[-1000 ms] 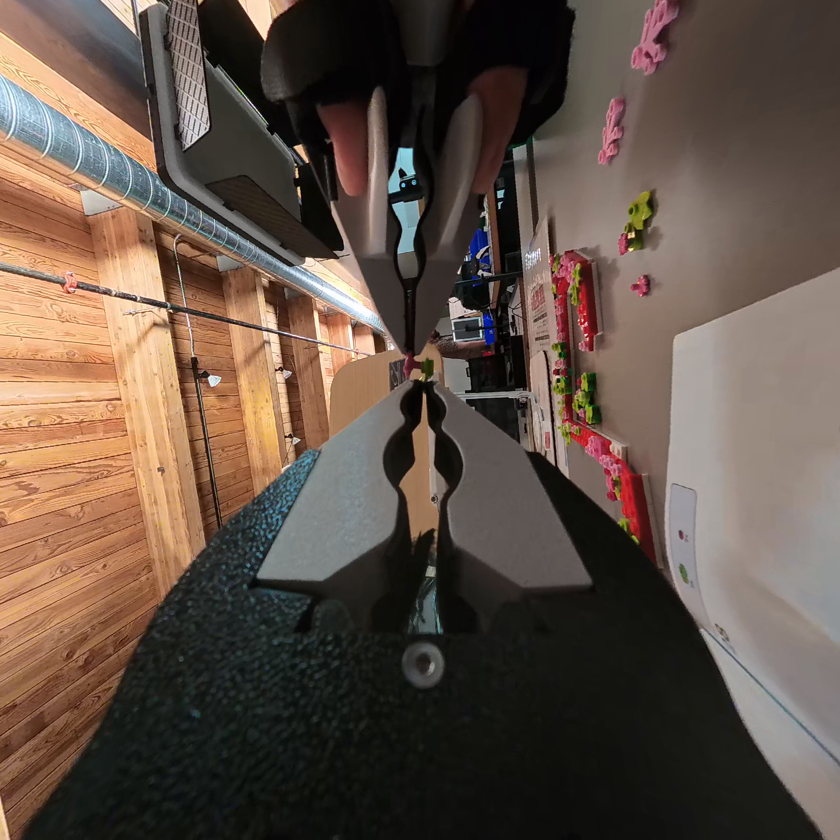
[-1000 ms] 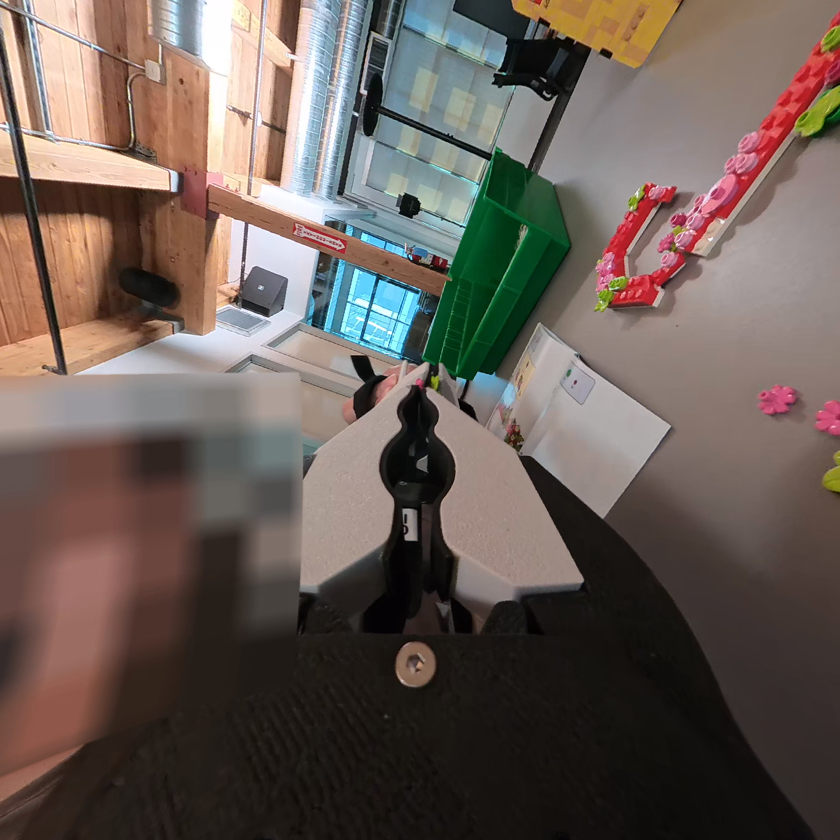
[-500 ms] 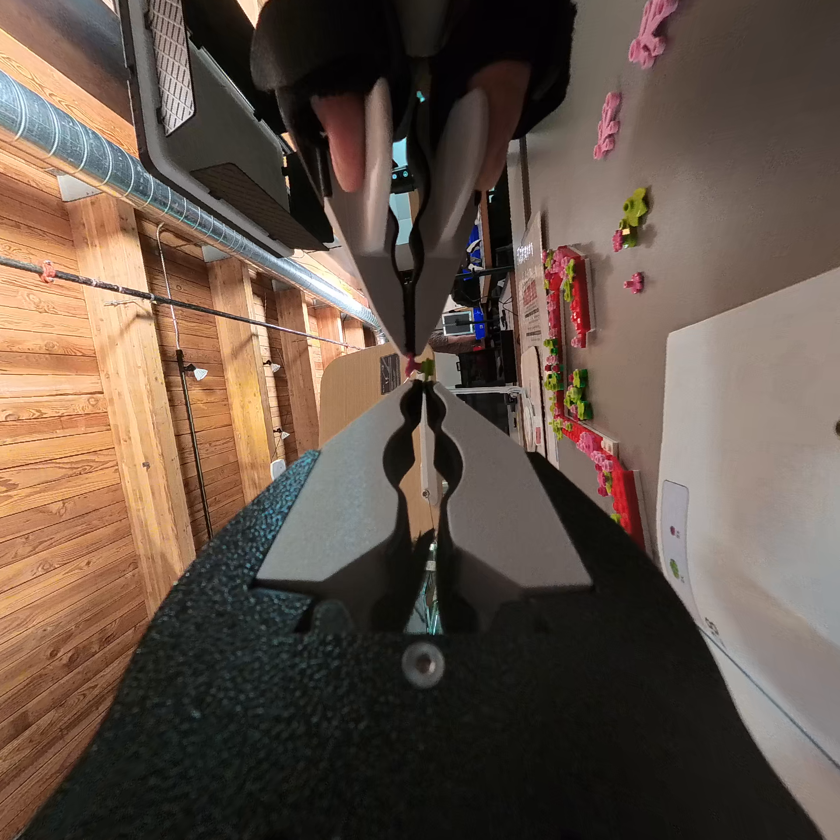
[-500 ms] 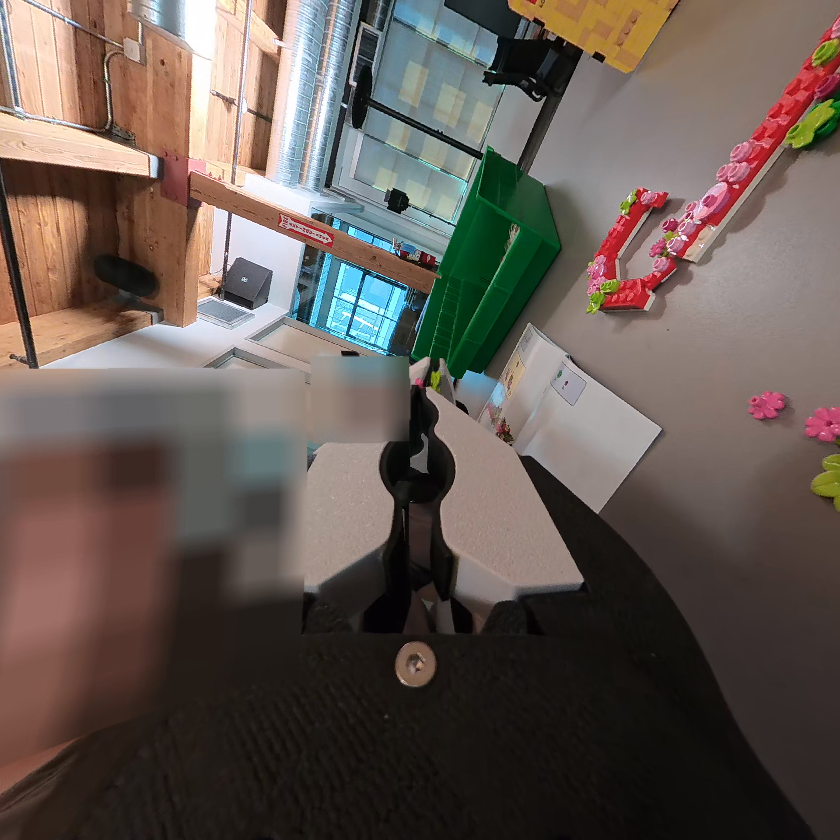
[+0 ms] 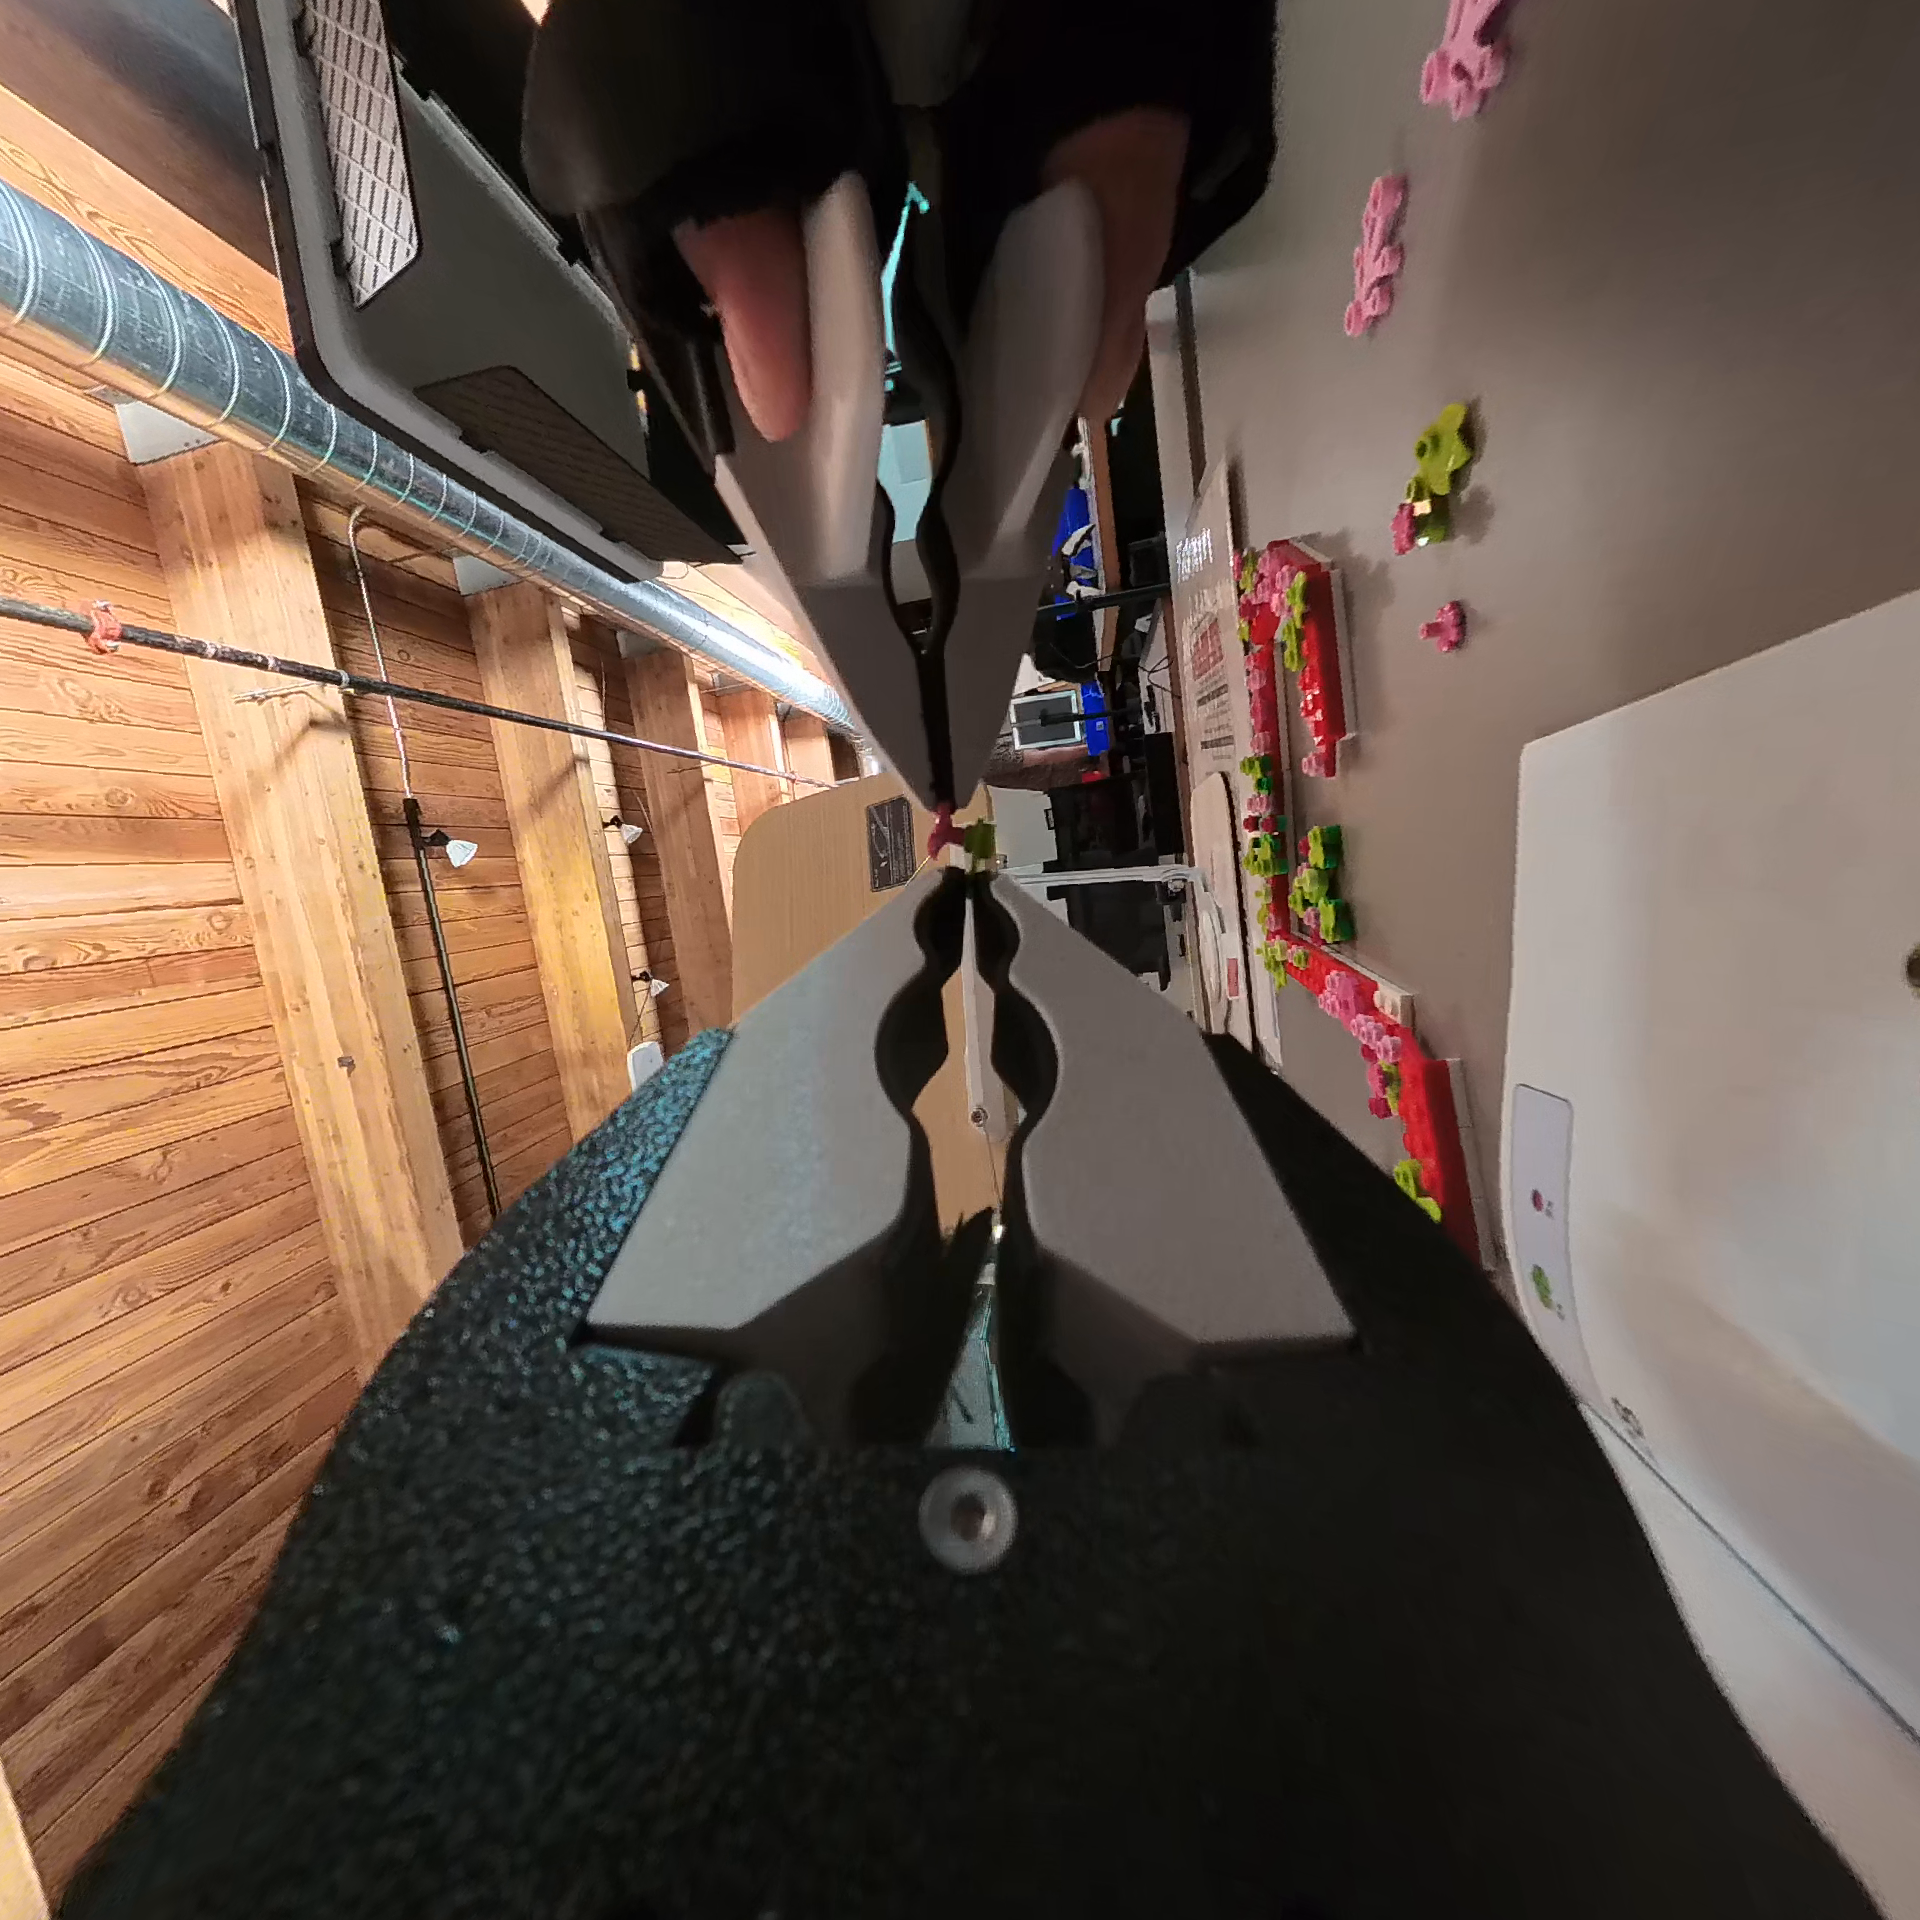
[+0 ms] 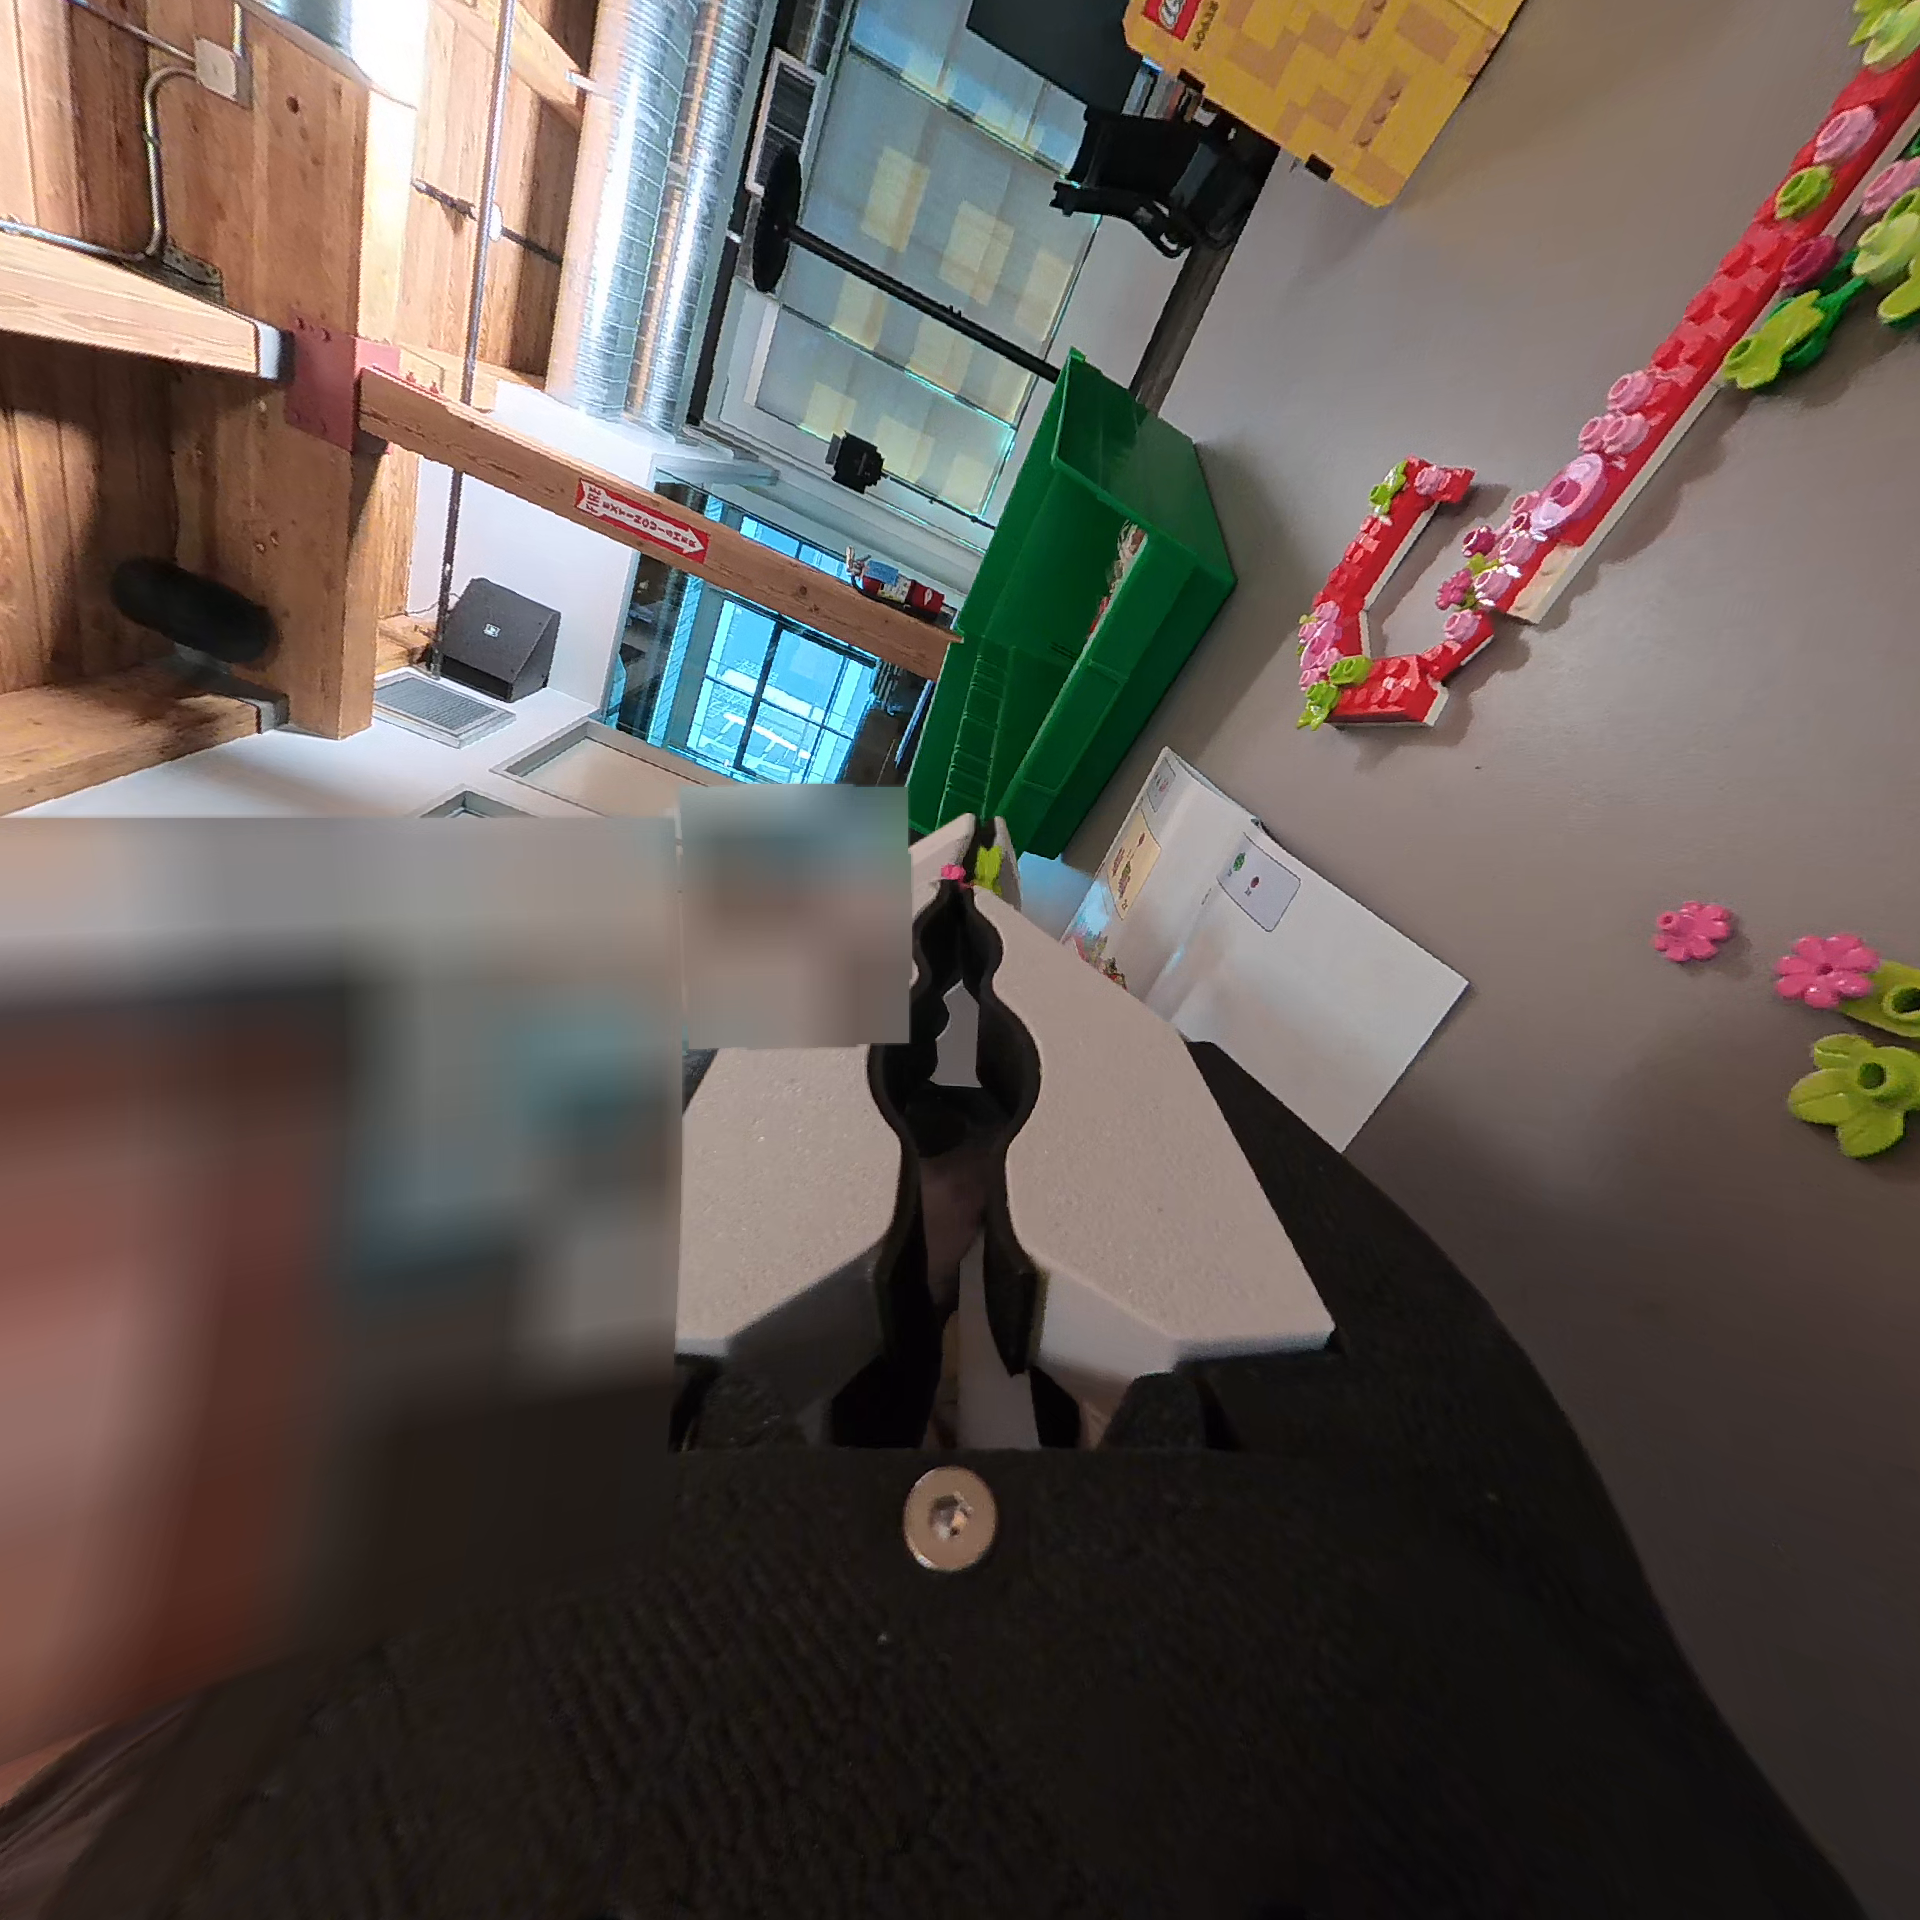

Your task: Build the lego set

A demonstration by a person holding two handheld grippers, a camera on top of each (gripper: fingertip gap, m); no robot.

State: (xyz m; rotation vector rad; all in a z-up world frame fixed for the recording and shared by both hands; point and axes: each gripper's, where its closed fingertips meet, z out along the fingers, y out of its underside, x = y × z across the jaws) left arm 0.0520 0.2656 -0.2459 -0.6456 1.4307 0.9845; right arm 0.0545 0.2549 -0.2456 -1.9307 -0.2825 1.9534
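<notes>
Pink flower stud (image 5: 941,828) in the closed right tongs (image 5: 945,784) at 12 o'clock meets the green leaf (image 5: 979,837) clamped in the left tongs (image 5: 966,883) mid-air above the bench (image 5: 1662,312); misaligned pressing could pop either piece loose.

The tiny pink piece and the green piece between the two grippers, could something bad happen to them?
Maybe. The left gripper pinches the green piece and the right gripper the pink piece, each only at the very fingertips, so a piece could slip or pop out when pushed together. They are held in the air above the grey table, so a dropped piece might bounce away. Both are so small that lining them up could go crooked.
</notes>
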